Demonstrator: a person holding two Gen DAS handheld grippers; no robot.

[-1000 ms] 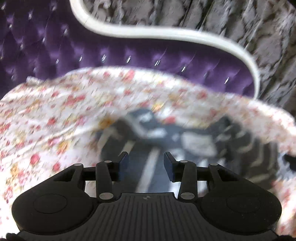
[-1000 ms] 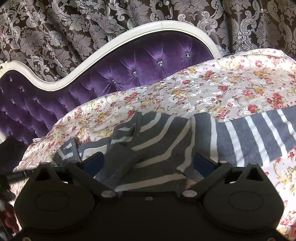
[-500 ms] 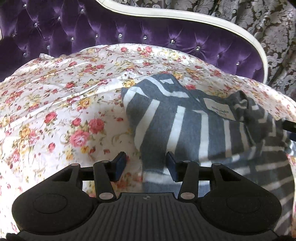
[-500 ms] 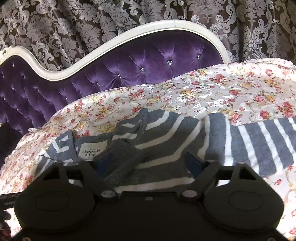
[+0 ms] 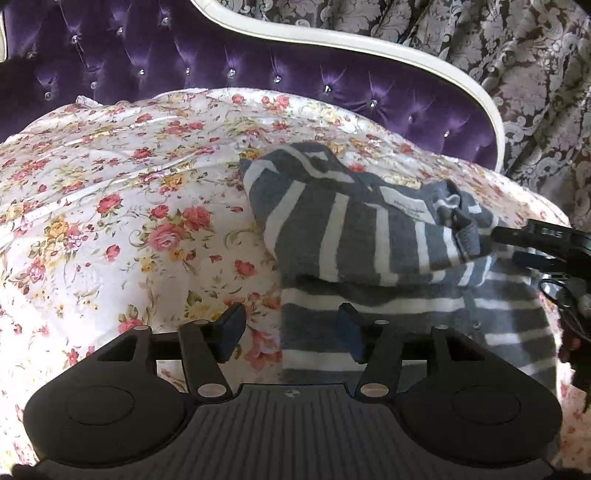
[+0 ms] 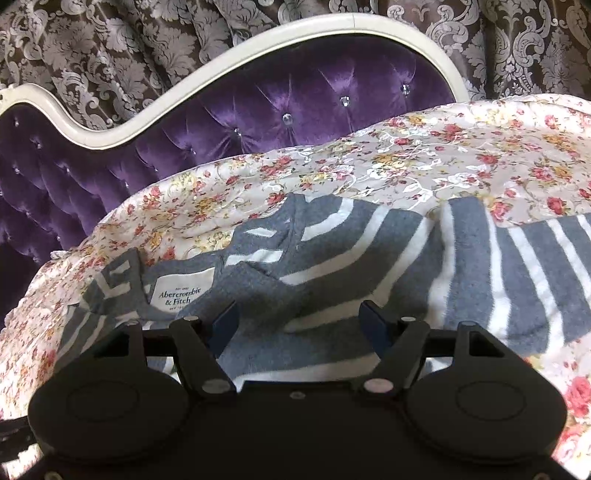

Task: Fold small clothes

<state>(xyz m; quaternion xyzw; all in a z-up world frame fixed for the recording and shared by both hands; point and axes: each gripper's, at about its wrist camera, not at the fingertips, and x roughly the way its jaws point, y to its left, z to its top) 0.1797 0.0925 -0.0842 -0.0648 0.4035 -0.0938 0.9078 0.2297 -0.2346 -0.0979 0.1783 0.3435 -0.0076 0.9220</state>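
Note:
A small grey garment with white stripes (image 5: 362, 236) lies on a floral bedsheet (image 5: 110, 206), its upper part folded over the lower part. A white neck label (image 6: 183, 290) shows near its collar. My left gripper (image 5: 291, 332) is open and empty, low over the garment's left edge. My right gripper (image 6: 299, 325) is open and empty, just above the folded grey cloth (image 6: 332, 266). The right gripper's black body (image 5: 546, 240) shows at the right edge of the left wrist view, beside the collar.
A purple tufted headboard (image 5: 258, 70) with a white curved frame (image 6: 221, 70) stands behind the bed. Patterned grey-brown curtains (image 6: 110, 33) hang behind it. The floral sheet (image 6: 480, 155) spreads to the left and right of the garment.
My left gripper has drawn back and left to the garment's left edge. My right gripper has let go of the cloth fold and opened, pulling back a little.

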